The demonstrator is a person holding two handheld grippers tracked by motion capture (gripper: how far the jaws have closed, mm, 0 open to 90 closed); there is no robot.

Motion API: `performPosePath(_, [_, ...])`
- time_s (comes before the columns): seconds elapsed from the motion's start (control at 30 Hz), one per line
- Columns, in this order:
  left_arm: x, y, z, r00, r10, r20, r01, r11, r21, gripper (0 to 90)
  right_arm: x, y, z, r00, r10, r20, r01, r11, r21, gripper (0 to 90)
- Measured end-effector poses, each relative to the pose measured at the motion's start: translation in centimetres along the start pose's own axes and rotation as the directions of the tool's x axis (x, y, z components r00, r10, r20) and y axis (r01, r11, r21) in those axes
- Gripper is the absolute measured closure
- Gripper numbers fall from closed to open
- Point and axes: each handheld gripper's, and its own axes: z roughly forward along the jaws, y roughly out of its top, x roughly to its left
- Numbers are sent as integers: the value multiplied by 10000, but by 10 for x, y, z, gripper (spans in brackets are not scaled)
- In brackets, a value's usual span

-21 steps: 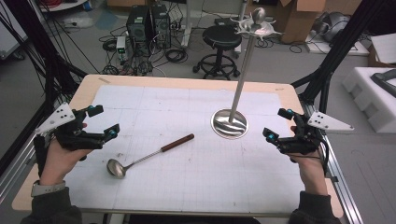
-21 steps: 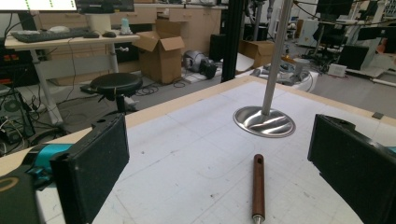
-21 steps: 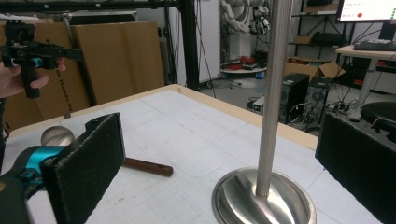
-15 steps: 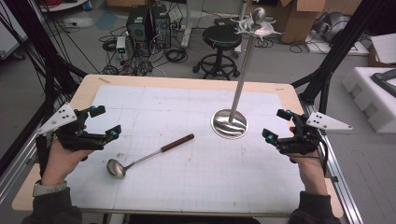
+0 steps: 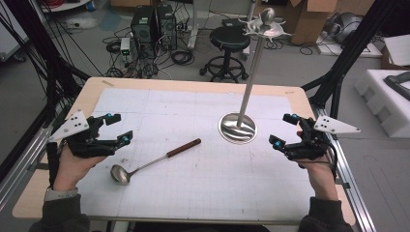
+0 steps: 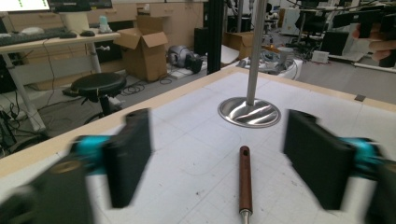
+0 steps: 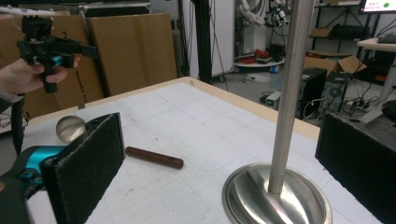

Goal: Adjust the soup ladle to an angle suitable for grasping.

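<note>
A metal ladle [image 5: 150, 160] with a brown wooden handle [image 6: 244, 179] lies flat on the white gridded mat, its bowl [image 7: 70, 127] toward the left hand. A tall steel stand [image 5: 244, 104] with a round base [image 6: 250, 113] and hooks at its top rises right of centre. My left gripper [image 5: 120, 128] hovers at the mat's left side, just left of the ladle's bowl, jaws open and empty. My right gripper [image 5: 283, 130] is held right of the stand's base, open, nothing between its pads [image 7: 86, 165].
The wooden table's rim [image 5: 193, 86] borders the mat [image 5: 193, 183]. Behind the table stand a black stool [image 5: 229, 41], computer boxes and cables on the floor. White foam blocks [image 5: 382, 96] lie at the right. Black frame struts stand at both far corners.
My left gripper has shifted slightly right, toward the ladle. The right gripper, the ladle and the stand have kept still.
</note>
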Motion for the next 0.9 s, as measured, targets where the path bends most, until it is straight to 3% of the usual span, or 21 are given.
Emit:
performPosePath(0.1, [-3,0,1,9998,-182,-11,182,9998,41,473,0,-1,1,10000,31,-35,-31,10000,10,3])
performPosePath(0.27, [-6,-4,2,9998,-174,27,173,9992,348,793,1,-3,4,9998,-37,-173,39,9999,116,3])
performPosePath(0.33, [-6,-4,3,9998,-147,121,142,9992,379,877,1,-3,4,9998,-63,-177,64,9999,77,3])
performPosePath(0.47, [-5,-4,7,9984,-375,435,355,9984,446,897,0,-2,1,10000,-22,-81,22,10000,-6,3])
performPosePath(0.57, [-5,-4,10,9983,-358,449,340,9986,412,898,0,-2,-1,10000,49,-63,-49,10000,-37,3])
performPosePath(0.63, [-7,-2,15,9989,-335,338,311,9971,696,897,-1,-2,0,10000,29,3,-29,10000,-62,3])
performPosePath(0.8, [-14,4,31,9994,210,262,-229,9971,730,897,2,-3,7,9998,-120,-166,121,9999,99,3])
performPosePath(0.9, [-13,6,37,9995,188,264,-206,9974,696,897,2,-3,7,9997,-171,-201,173,9997,146,3])
